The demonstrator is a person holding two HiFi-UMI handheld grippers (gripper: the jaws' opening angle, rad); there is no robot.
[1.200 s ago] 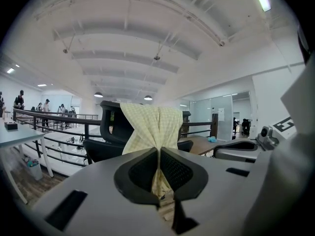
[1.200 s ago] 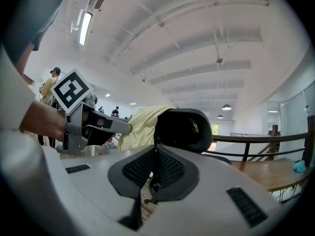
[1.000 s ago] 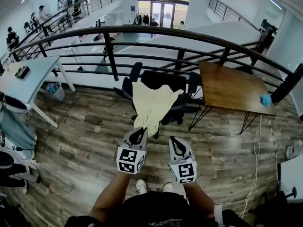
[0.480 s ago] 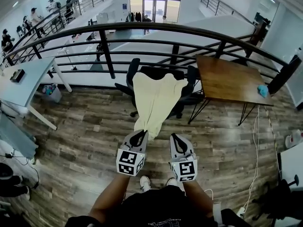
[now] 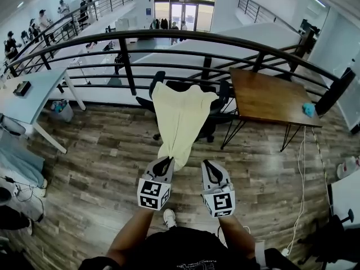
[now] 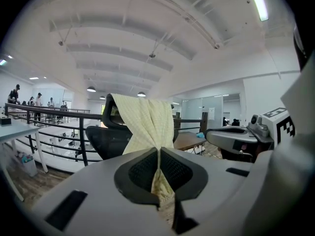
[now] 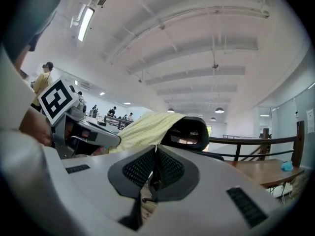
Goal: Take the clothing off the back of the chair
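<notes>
The pale yellow garment (image 5: 181, 114) lies over the back of the black office chair (image 5: 214, 120). Its upper part is spread across the top of the backrest, and its lower part is drawn into a narrowing strip that slopes out toward you.

That narrow end runs into your left tool (image 5: 165, 163). The left gripper view shows this tool's jaws clamped on the cloth, which is pinched in the slit between the two dark pads and bunches up on your side of them.

Your right tool (image 5: 210, 169) sits just beside the left one and level with it, pointing the same way. In the right gripper view its pads meet with no cloth between them, so it is closed and holds nothing. The garment is seen there only farther off, spread over the chair's top.

You hold both tools low in front of your body, above the wood plank floor (image 5: 101, 167) and apart from the chair. One of your shoes (image 5: 168, 218) shows below them.

The chair stands close to a black metal railing (image 5: 126, 66) that curves across the scene. To the chair's right is a wooden worktop (image 5: 267, 97) on thin dark legs, with a small blue object (image 5: 308, 109) near its far right edge. To the left is a pale worktop (image 5: 39, 89) carrying a small dark item (image 5: 22, 88), with a bin (image 5: 59, 109) beside its leg. People (image 5: 42, 18) stand along the balcony at upper left.
</notes>
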